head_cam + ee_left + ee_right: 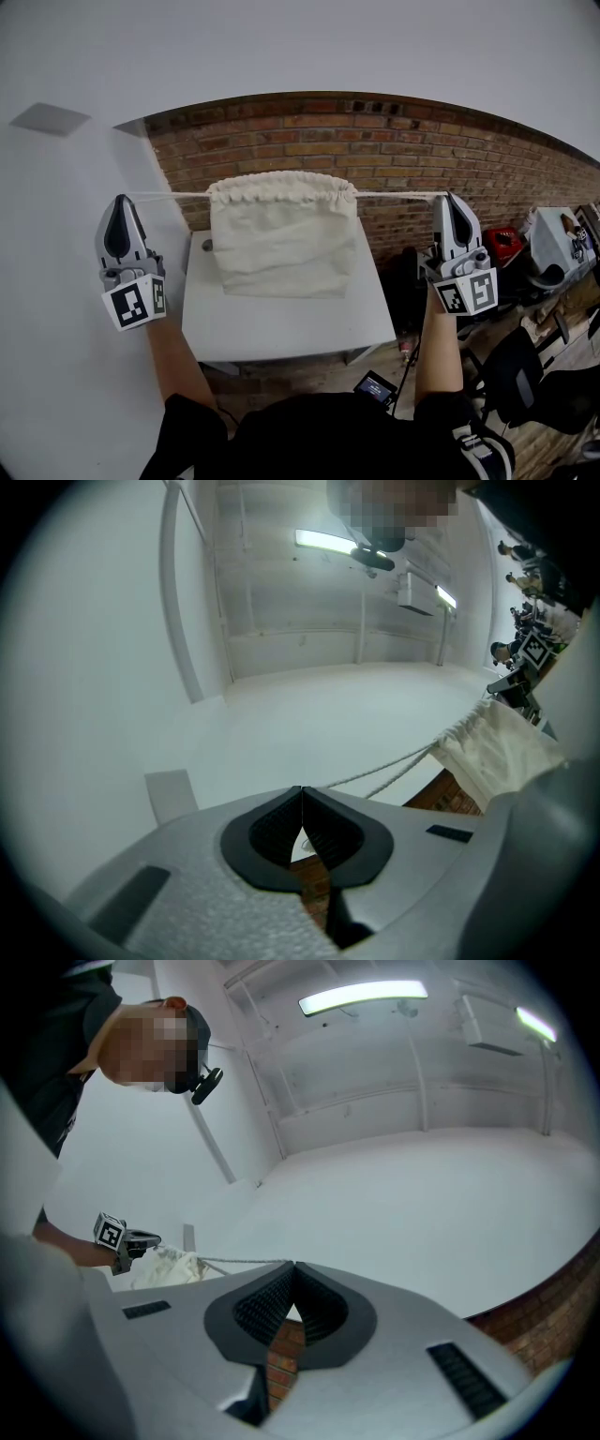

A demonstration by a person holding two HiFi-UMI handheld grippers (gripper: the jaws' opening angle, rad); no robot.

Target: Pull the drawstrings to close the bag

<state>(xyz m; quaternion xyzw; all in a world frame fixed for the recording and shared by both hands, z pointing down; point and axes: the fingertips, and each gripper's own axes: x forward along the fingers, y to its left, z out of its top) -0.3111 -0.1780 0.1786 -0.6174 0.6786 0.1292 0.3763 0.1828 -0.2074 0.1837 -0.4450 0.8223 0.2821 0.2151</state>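
A cream cloth bag (281,234) hangs in the air over a white table (281,323), its top edge gathered into tight ruffles. A white drawstring (169,195) runs taut from the bag's left side to my left gripper (126,198), which is shut on its end. Another drawstring (398,194) stretches right to my right gripper (450,196), shut on that end. Both grippers are held up and wide apart, level with the bag's top. The left gripper view shows the cord (384,772) leading to the bag (502,752). The right gripper view shows the cord (246,1262) and the bag (164,1267).
A red brick wall (375,141) stands behind the table, and a white wall (56,281) rises at the left. Chairs, a red item (504,242) and clutter crowd the floor at the right. A small device (375,387) lies on the floor by the table's front.
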